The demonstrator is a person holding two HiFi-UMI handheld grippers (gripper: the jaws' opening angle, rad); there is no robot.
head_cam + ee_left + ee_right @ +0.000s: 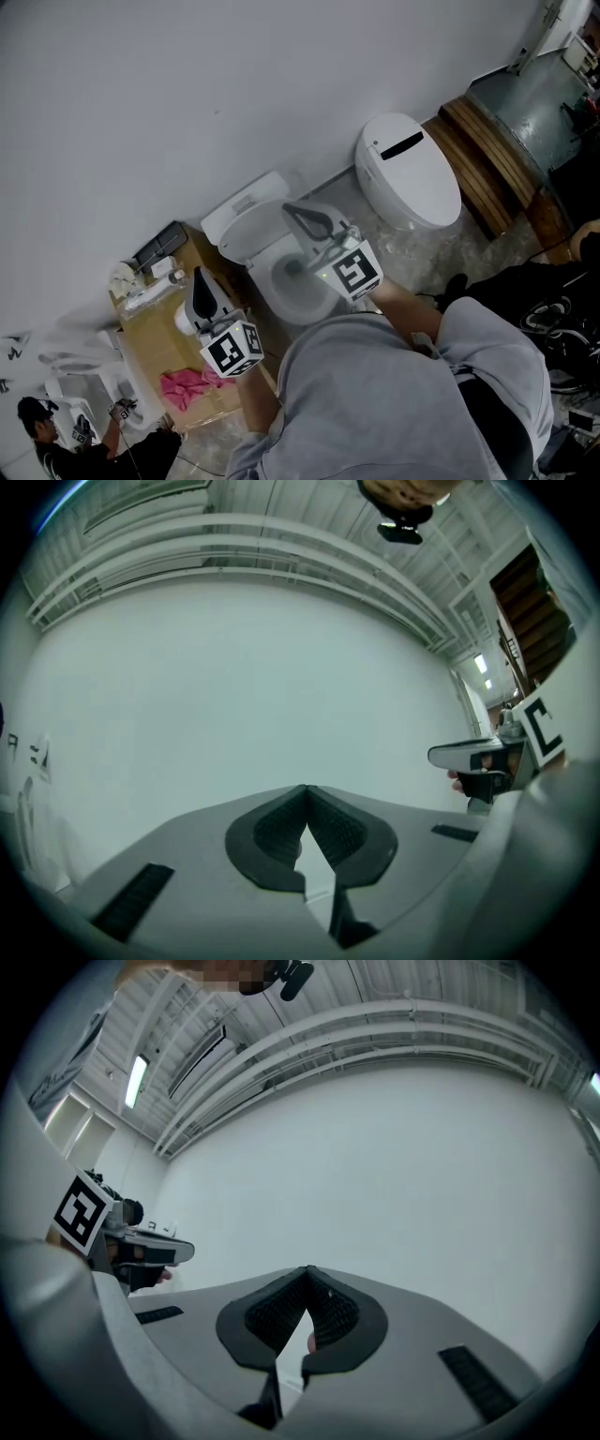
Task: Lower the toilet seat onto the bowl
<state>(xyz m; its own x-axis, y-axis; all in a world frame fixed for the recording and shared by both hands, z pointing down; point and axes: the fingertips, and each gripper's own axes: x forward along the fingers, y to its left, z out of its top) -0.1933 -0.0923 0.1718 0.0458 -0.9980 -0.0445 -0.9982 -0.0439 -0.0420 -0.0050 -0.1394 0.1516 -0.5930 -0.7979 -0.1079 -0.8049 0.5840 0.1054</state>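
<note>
White bare wall (pixel 187 94) fills what both my tongs face. Against it stands the white open toilet (pixel 272 302), its bowl just under my right gripper (pixel 292 213). Its white seat (pixel 246 236) shows at the back of the bowl by the tank; raised or flat, I cannot tell. A second white oval toilet (pixel 412 178), lid closed, stands to the right. A brown cardboard box (pixel 155 342) sits under my left gripper (pixel 200 277), with a crumpled pink cloth (pixel 187 384) on it. Both pairs of jaws are pressed together at the tips and hold nothing.
</note>
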